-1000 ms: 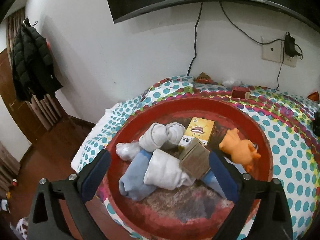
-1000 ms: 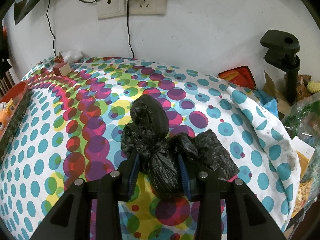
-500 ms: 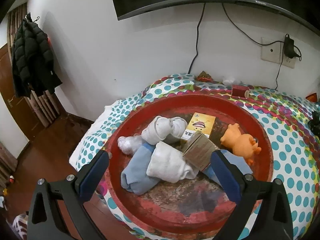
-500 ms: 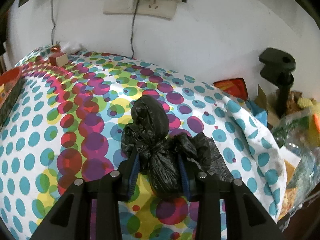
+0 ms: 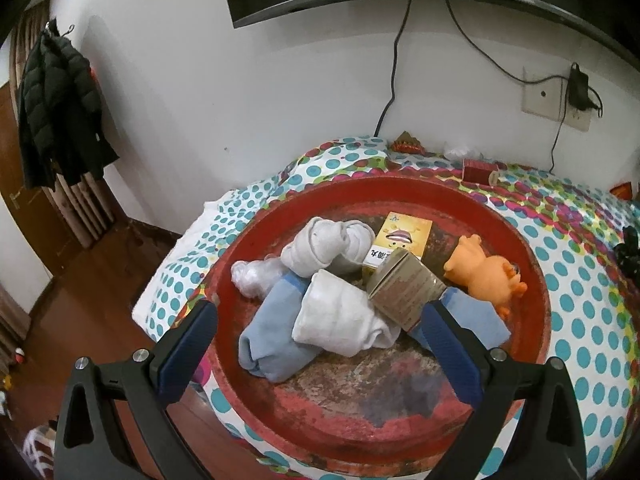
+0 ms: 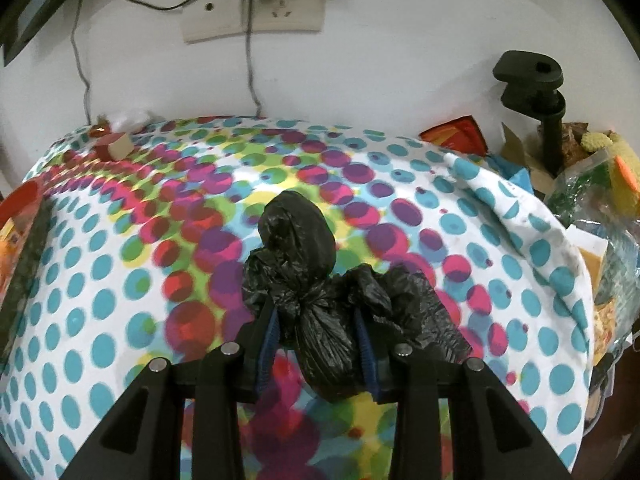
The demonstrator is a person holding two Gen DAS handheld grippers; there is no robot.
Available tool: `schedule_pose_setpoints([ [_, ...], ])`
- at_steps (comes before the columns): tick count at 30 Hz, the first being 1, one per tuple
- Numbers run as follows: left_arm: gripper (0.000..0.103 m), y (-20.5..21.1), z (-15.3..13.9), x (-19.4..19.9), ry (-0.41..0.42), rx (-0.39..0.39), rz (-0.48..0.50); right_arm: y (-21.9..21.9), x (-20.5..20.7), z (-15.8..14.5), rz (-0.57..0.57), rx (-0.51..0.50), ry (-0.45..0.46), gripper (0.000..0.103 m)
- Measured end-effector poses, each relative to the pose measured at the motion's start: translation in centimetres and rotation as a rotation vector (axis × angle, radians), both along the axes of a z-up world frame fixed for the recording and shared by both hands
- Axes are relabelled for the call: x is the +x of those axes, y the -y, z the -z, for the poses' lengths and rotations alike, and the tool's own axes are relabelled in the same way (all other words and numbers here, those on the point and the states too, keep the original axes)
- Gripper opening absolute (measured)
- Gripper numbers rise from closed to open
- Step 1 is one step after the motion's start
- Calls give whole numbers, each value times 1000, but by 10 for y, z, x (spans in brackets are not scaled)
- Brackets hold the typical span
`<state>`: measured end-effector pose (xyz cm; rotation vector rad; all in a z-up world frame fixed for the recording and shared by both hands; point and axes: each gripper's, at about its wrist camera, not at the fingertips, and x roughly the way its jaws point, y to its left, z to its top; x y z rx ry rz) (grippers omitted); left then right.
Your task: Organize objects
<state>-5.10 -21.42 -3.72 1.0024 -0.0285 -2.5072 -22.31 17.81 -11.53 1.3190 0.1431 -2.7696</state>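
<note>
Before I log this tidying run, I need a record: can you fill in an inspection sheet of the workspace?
Surface: dotted cloth over the table.
Job's things: black bag; red tray holding rolled socks, yellow box, brown box, orange toy.
Clutter: small red box; packets at the table's right edge.
Grippers: left gripper open above the tray; right gripper shut on the black bag.
Cables: charger lead from the wall socket.
Surroundings: dark jacket hanging; black clamp.

Both views taken close, angled down over claws toward white wall; polka-dot cloth-covered worktop (image 5: 580, 320) (image 6: 120, 280) shared.
</note>
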Motion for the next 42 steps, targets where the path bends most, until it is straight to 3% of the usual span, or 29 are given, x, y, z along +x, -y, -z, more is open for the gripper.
schedule_pose_setpoints([
  [20, 103, -6, -8, 5, -3, 19, 33, 70, 43, -29, -149, -58, 16, 36],
  [42, 103, 21, -12, 12, -4, 40, -22, 235, 64, -90, -449, -132, -27, 36],
])
